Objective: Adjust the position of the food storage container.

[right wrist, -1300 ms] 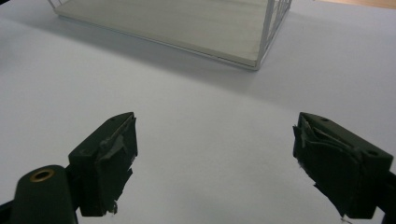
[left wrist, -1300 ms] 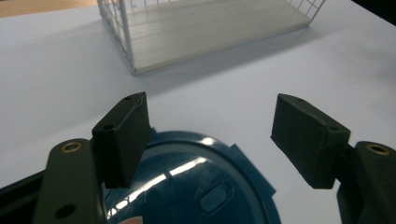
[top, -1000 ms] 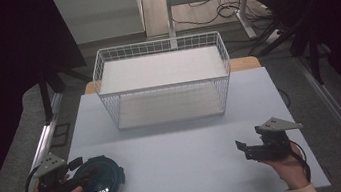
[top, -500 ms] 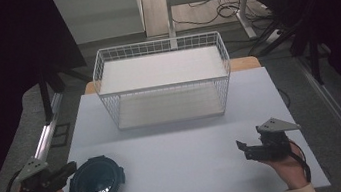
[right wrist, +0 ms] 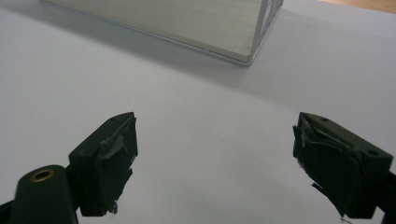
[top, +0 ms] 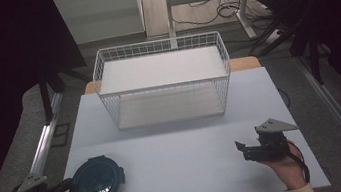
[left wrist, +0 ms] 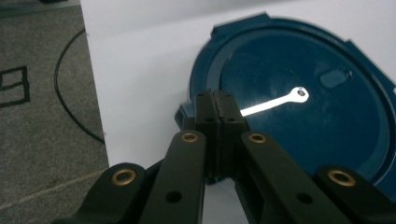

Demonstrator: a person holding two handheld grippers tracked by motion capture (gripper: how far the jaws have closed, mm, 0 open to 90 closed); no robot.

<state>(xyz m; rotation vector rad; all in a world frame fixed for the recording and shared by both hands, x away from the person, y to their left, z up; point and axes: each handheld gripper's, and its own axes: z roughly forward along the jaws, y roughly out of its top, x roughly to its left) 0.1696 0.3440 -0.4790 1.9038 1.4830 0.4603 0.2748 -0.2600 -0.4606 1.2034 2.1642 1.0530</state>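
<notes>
My left gripper [left wrist: 215, 100] has just closed, its jaws pressed together over the near rim of the dark blue round lid [top: 95, 182] with nothing visibly pinched between them. The lid lies flat on the white surface [top: 181, 150], well in front of the wire basket [top: 164, 84] and to its left. My right gripper [right wrist: 215, 163] hovers wide and empty to the lid's right.

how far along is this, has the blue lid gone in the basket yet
Not yet. The blue lid lies flat at the table's near left corner, and the wire basket at the back holds nothing. In hand: the left gripper has just closed, its jaws shut together over the lid's rim tab; whether they pinch it is unclear. The right gripper waits open above bare table. Lifting and moving the lid is probably what's left.
</notes>
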